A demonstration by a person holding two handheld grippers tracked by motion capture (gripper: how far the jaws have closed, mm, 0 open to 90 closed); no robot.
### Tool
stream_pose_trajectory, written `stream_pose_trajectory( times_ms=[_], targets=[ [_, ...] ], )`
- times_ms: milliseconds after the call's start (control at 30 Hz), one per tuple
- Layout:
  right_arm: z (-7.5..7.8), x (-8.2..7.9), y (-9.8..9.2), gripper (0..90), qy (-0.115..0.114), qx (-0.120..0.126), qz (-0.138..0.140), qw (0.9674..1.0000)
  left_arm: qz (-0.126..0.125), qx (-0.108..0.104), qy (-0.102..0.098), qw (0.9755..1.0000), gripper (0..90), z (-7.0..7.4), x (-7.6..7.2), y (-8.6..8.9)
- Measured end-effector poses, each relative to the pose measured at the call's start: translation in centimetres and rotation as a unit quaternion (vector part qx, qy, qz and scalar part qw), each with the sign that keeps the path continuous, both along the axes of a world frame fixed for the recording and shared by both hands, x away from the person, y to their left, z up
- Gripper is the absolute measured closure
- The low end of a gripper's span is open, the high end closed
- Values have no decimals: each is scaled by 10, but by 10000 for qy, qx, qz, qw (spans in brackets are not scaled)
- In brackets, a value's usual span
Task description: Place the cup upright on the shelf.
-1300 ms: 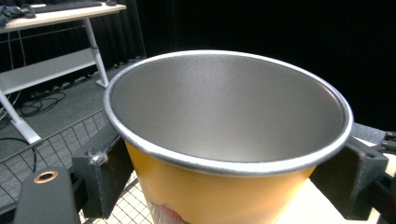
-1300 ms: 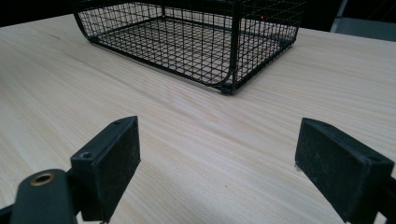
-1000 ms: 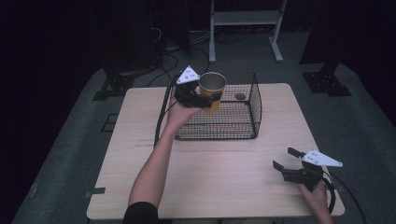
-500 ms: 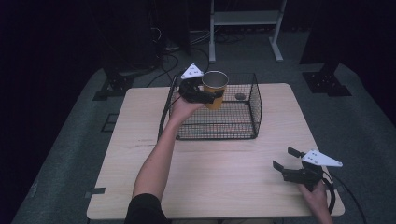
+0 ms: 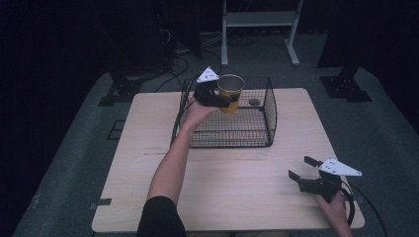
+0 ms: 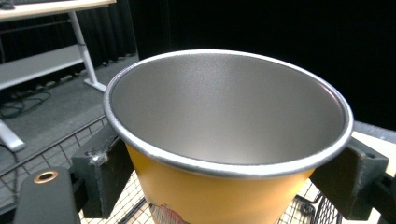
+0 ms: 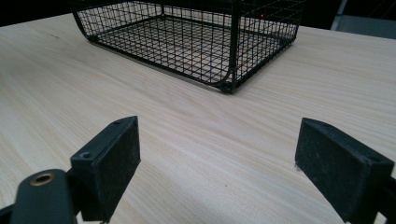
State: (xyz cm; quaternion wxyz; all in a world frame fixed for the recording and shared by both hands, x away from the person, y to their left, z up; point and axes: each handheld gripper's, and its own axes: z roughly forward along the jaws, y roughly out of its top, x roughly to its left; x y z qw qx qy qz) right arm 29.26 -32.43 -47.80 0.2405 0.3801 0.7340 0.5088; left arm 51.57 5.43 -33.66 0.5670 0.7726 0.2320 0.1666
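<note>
Item: pale wooden rectangular table (image 5: 148,148). A black wire-mesh basket (image 5: 257,133) with an open top stands toward the far edge, roughly midway between the left and right edges; bare wood lies free on both sides of it and across the whole near half. A small dark round object (image 5: 254,102) lies on the basket floor near its far wall (too small to identify).

Item: yellow tapered cup with a silvery metal-look lining and rolled rim (image 5: 230,92). Held in the air above the far left part of the basket, over its mesh floor and just inside the left wall. Long axis near upright, tilted slightly; mouth up, narrow base down. In the left gripper view the cup (image 6: 229,140) shows a printed mark low on its yellow wall.

Item: left gripper (image 5: 220,100). Jaws clamped on the cup's wall just under the rim, one pad on each side.

Item: right gripper (image 5: 302,169). Near the right end of the near edge, low over the table; jaws stand wide apart with nothing between them, pointing toward the basket.

Change since the earlier frames: cup and left gripper have shifted a little rightward, further over the basket. Right gripper unmoved.
</note>
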Motion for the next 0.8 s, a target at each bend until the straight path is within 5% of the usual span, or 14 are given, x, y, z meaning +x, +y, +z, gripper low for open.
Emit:
stream_pose_trajectory(
  times_ms=[800],
  targets=[
    [0,1,-1,131,29,31,4,10000,-132,214,506,9984,146,-33,25,-11]
  ],
)
